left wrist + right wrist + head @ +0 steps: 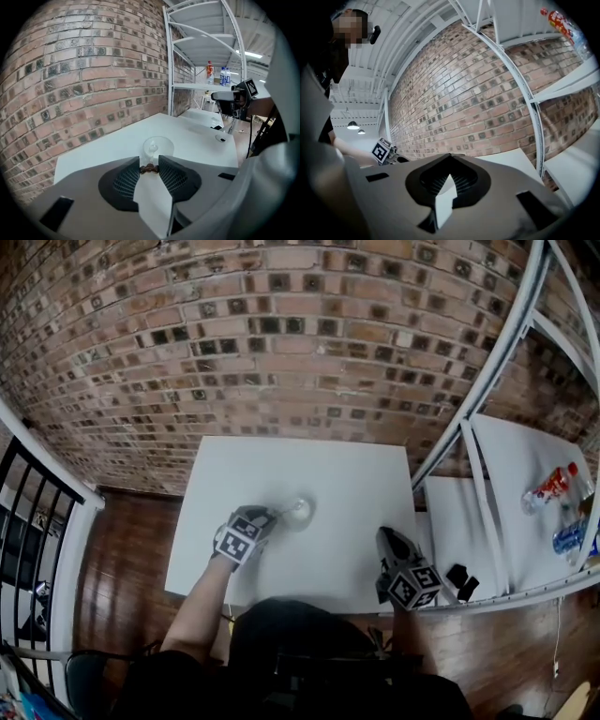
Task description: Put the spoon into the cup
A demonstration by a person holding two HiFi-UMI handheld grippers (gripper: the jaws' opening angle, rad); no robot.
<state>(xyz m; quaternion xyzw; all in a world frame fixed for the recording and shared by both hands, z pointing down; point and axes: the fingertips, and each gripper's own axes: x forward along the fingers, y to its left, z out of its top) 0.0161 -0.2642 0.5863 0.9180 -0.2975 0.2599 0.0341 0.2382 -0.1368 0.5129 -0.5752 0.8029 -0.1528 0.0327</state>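
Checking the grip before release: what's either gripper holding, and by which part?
The left gripper pinches the spoon by its handle end; the right gripper holds nothing.

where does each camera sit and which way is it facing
Head view: on the person's head, facing down at the table; both arms, left gripper and right gripper show.
Left gripper view: on the left gripper, looking along jaws shut on the spoon toward the cup.
Right gripper view: on the right gripper, looking along shut jaws at the brick wall.
Shared: each gripper view catches the other gripper.
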